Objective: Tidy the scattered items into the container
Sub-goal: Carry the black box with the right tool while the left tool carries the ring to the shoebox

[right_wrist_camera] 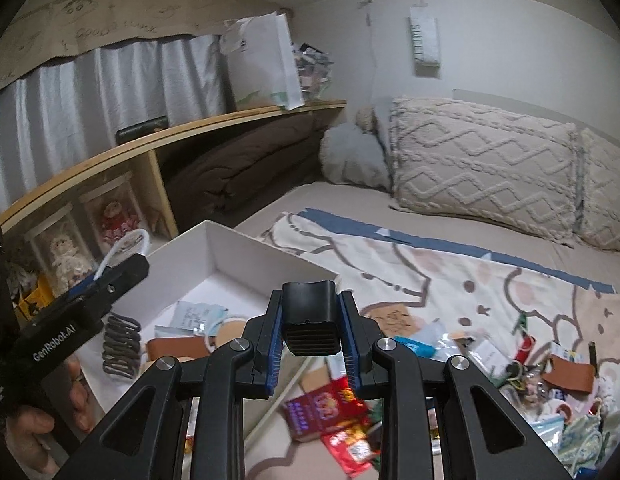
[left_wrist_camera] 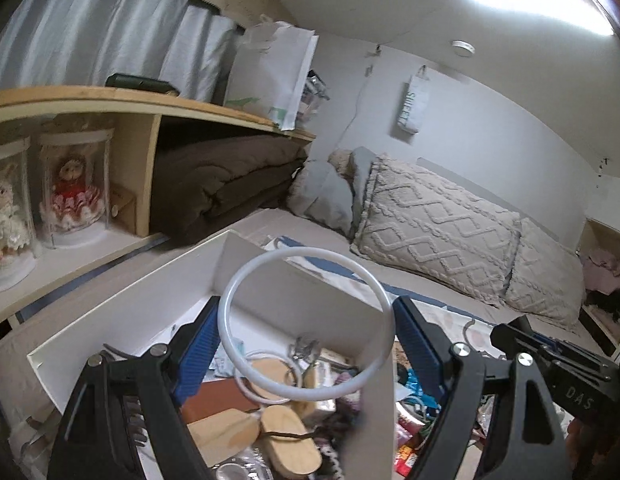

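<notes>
My left gripper [left_wrist_camera: 308, 308] is shut on a white plastic ring [left_wrist_camera: 302, 251], its blue pads pressing on the ring's two sides. It holds the ring above the open white box [left_wrist_camera: 130, 292], which has wooden pieces [left_wrist_camera: 290, 440], a brown tag and other small things inside. In the right wrist view my right gripper [right_wrist_camera: 310, 298] is shut on a black ribbed block [right_wrist_camera: 308, 320], near the box's [right_wrist_camera: 246, 256] right wall. The left gripper [right_wrist_camera: 106, 280] and ring [right_wrist_camera: 126, 242] show at the left there. Red packets [right_wrist_camera: 326, 408] and other small items lie scattered on the patterned blanket [right_wrist_camera: 450, 280].
The box sits on a bed with knitted pillows [right_wrist_camera: 482, 164] at its head. A wooden shelf [right_wrist_camera: 150, 136] runs along the left, holding boxed dolls [left_wrist_camera: 74, 192], a folded brown quilt [left_wrist_camera: 226, 188] and a white paper bag [left_wrist_camera: 270, 76]. A coil of black hair ties [right_wrist_camera: 120, 344] lies in the box.
</notes>
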A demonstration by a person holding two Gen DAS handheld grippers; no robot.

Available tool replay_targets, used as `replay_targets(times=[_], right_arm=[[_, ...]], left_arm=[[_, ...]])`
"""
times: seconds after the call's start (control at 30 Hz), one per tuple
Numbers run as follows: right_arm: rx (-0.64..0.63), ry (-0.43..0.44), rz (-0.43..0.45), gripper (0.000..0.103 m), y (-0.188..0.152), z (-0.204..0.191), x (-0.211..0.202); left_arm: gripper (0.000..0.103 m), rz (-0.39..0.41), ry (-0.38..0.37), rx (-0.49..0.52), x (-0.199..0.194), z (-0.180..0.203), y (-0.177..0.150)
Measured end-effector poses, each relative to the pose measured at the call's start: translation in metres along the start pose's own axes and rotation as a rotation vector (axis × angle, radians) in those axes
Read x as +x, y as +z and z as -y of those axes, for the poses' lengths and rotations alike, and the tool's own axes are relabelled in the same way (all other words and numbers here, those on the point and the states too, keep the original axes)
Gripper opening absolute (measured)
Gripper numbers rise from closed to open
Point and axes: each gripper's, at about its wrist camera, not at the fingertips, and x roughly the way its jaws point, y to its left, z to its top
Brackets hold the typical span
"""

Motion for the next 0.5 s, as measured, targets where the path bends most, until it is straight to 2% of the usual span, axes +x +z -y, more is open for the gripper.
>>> replay_targets(times=[0.3, 0.5], right_arm=[[-0.034, 0.037, -0.022, 0.026, 0.003, -0.035, 0.018], [-0.020, 0.075, -0.056, 0.026, 0.006, -0.045, 0.032]], left_arm=[[0.084, -0.005, 0.054, -0.060, 0.004, -0.038, -0.001], [0.084, -0.028, 0.090, -0.066, 0.010, -0.046, -0.004]])
